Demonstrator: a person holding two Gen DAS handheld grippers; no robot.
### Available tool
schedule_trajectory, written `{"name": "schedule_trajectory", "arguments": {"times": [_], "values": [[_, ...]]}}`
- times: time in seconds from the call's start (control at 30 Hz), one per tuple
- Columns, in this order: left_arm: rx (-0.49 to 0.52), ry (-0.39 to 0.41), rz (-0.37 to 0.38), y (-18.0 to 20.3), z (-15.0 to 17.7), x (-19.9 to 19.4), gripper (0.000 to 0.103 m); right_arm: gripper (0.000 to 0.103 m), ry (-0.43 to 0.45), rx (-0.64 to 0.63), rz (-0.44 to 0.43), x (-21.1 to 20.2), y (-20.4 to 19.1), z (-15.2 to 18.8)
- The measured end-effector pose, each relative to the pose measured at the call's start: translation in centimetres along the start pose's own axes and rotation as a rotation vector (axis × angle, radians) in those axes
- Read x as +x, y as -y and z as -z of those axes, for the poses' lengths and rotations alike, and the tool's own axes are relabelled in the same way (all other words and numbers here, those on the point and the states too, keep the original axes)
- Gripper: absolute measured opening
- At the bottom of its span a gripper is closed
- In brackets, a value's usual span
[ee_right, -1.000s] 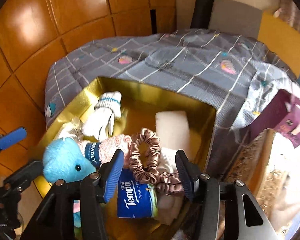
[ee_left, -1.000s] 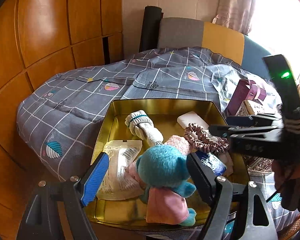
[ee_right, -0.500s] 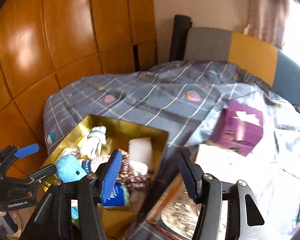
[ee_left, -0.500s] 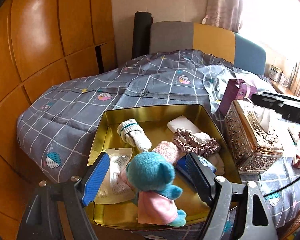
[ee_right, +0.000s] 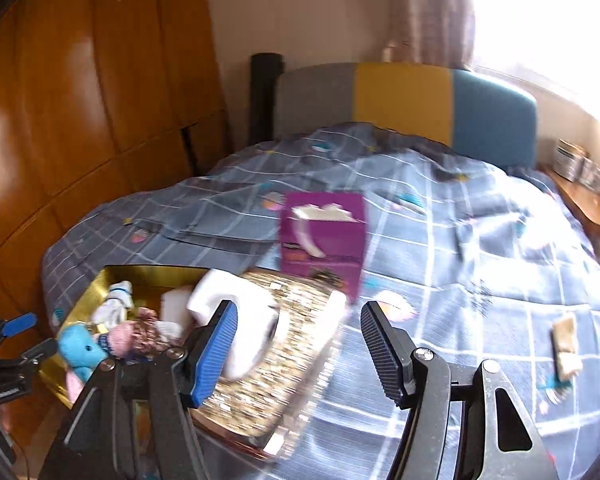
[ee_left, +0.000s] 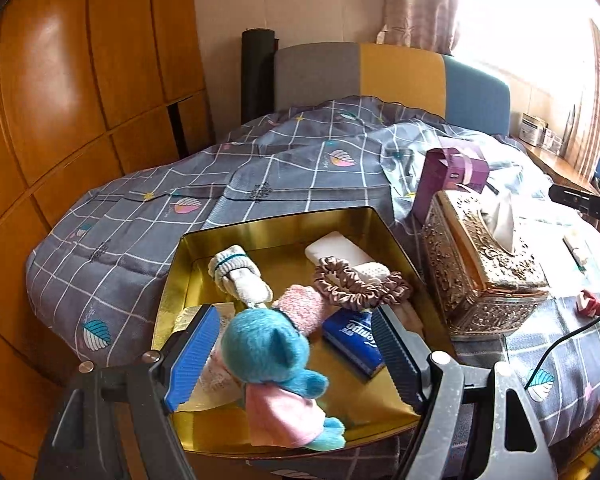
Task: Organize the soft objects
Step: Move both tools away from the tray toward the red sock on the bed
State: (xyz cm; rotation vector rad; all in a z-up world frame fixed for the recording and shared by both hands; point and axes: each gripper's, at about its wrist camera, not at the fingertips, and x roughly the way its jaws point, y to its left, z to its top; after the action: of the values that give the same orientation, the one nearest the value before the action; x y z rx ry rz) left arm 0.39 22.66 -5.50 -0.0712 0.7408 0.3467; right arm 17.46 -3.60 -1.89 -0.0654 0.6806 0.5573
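A gold tray [ee_left: 280, 220] lies on the bed and holds the soft things. In it are a blue plush toy [ee_left: 264, 348] in pink, a white sock [ee_left: 240, 276], a pink sock [ee_left: 300, 304], a brown scrunchie [ee_left: 352, 284], a blue tissue pack [ee_left: 356, 340], a white sponge [ee_left: 332, 246] and a flat packet [ee_left: 212, 384]. My left gripper [ee_left: 296, 356] hangs open over the tray's near end, with the plush toy showing between its fingers but not pinched. My right gripper [ee_right: 300, 348] is off to the right of the tray [ee_right: 100, 280], above an ornate gold tissue box [ee_right: 280, 360]. Its jaws are opening with nothing between them.
The ornate tissue box [ee_left: 480, 272] stands right beside the tray, with a purple box [ee_left: 448, 180] behind it. A grey checked quilt [ee_left: 140, 232] covers the bed. Wooden wardrobe panels [ee_left: 60, 100] rise on the left. A small tan packet [ee_right: 566, 344] lies on the quilt at right.
My right gripper has pulled away from the tray and swung right, over the tissue box, with its jaws wider. My left gripper has drawn back a little; the tray's contents lie as before.
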Motion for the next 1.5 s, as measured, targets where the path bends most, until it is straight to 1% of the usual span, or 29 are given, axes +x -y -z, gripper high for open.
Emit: {"name": "schedule_trajectory", "arguments": {"times": [0.13,0.23,0.37,0.5,0.67,0.8,0.87,0.97,1.07,1.13,1.17,1.3,1.43,1.5], "values": [[0.018,-0.001,0.012,0.7,0.0,-0.1,0.079,0.066,-0.011,0.039,0.048,-0.4,2.6,1.0],[0.032,-0.003,0.017,1.2,0.0,-0.1,0.075,0.067,-0.015,0.066,0.084,-0.6,4.4,1.7],[0.052,-0.001,0.026,1.7,-0.1,-0.2,0.075,0.074,-0.017,0.134,0.134,-1.4,7.6,2.3],[0.068,0.006,0.031,2.4,-0.4,-0.3,0.075,0.075,-0.009,0.210,0.218,-2.6,11.3,2.8],[0.101,0.020,0.051,3.7,-1.1,-0.6,0.074,0.080,0.019,0.349,0.331,-4.4,16.7,3.5],[0.137,0.038,0.082,5.3,-1.7,-0.9,0.073,0.082,0.055,0.478,0.436,-5.6,21.2,4.8],[0.158,0.042,0.101,6.2,-2.1,-1.0,0.069,0.082,0.076,0.535,0.486,-6.1,23.1,5.5],[0.196,0.050,0.123,7.9,-2.8,-1.0,0.069,0.082,0.116,0.613,0.534,-7.0,25.2,6.9],[0.228,0.057,0.152,9.9,-3.6,-1.0,0.069,0.082,0.121,0.703,0.536,-7.3,26.9,8.3],[0.255,0.069,0.183,11.5,-4.2,-1.2,0.069,0.082,0.148,0.771,0.506,-7.7,27.7,8.8],[0.268,0.076,0.200,12.3,-4.5,-1.3,0.069,0.082,0.163,0.788,0.504,-8.0,27.9,8.9],[0.328,0.076,0.302,16.3,-5.7,-1.2,0.069,0.083,0.231,0.873,0.445,-9.2,28.6,9.8],[0.388,0.048,0.406,21.0,-6.7,-0.4,0.069,0.083,0.306,0.947,0.384,-10.3,29.2,10.6],[0.426,0.022,0.456,23.7,-6.8,0.2,0.069,0.083,0.332,0.972,0.376,-10.8,29.3,10.9]]}}
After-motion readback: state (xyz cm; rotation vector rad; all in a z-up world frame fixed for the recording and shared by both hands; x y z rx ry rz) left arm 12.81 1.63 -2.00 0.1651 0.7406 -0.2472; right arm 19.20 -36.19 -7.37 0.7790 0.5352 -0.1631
